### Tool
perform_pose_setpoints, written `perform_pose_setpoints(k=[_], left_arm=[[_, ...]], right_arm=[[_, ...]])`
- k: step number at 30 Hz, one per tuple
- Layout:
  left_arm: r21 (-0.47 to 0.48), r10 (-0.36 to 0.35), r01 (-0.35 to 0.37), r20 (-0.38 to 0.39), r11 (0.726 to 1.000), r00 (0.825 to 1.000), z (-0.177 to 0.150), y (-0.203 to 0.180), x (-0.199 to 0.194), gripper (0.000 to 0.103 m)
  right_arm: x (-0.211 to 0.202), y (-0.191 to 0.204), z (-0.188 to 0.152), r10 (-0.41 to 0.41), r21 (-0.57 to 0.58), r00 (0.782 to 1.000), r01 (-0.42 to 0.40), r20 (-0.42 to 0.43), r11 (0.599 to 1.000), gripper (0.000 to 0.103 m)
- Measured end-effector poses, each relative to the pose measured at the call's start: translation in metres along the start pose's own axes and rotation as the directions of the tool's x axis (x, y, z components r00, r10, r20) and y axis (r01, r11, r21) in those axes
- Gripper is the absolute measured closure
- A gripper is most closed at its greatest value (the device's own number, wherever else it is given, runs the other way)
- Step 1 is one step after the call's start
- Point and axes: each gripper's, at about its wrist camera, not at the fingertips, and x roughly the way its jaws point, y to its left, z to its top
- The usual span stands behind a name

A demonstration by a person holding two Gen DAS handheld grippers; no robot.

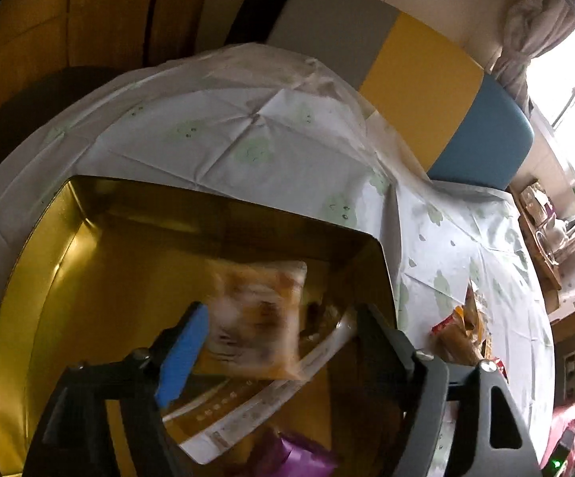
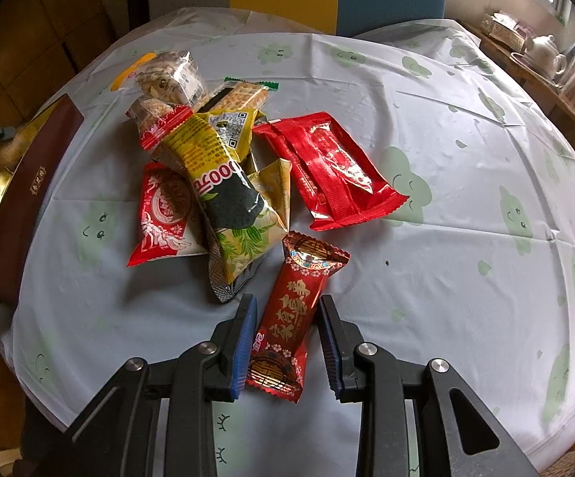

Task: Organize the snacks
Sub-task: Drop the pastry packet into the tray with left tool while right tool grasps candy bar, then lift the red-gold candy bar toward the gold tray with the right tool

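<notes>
My left gripper (image 1: 277, 318) is open above the gold tin (image 1: 49, 262). A blurred orange-and-clear snack packet (image 1: 259, 318) is between its fingers, over the tin's floor; whether it touches them I cannot tell. A long white-and-orange packet (image 1: 247, 401) and a purple packet (image 1: 299, 457) lie in the tin. My right gripper (image 2: 287, 318) is open, its fingers on either side of a red-and-gold snack packet (image 2: 291, 318) lying on the tablecloth. A pile of snacks lies beyond it: a yellow-green packet (image 2: 228, 183), a red packet (image 2: 327, 167), a red-and-white packet (image 2: 164, 214) and clear-wrapped biscuits (image 2: 172, 75).
The table has a white cloth with green prints (image 2: 466, 198). The tin's dark red lid (image 2: 29, 206) lies at the left edge in the right wrist view. Chairs in grey, yellow and blue (image 1: 418, 87) stand behind the table. A side shelf with a teapot (image 2: 542, 47) is at the right.
</notes>
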Motion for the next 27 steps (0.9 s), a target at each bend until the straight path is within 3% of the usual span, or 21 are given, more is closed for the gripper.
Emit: perform_pose_setpoints(k=[7, 16, 27], left_arm=[[0.049, 0.082, -0.083, 0.027, 0.995, 0.996, -0.032, -0.010, -0.020, 0.024], [0.082, 0.120, -0.125, 0.067, 0.989, 0.991, -0.082, -0.018, -0.052, 0.024], [0.113, 0.160, -0.167, 0.068, 0.979, 0.985, -0.115, -0.012, -0.068, 0.024]], right_arm=[[0.000, 0.000, -0.001, -0.006, -0.009, 1.000, 0.006, 0.007, 1.000, 0.070], [-0.002, 0.003, -0.004, -0.020, -0.020, 1.000, 0.021, 0.024, 1.000, 0.070], [-0.009, 0.005, -0.009, -0.022, -0.007, 1.000, 0.022, 0.015, 1.000, 0.071]])
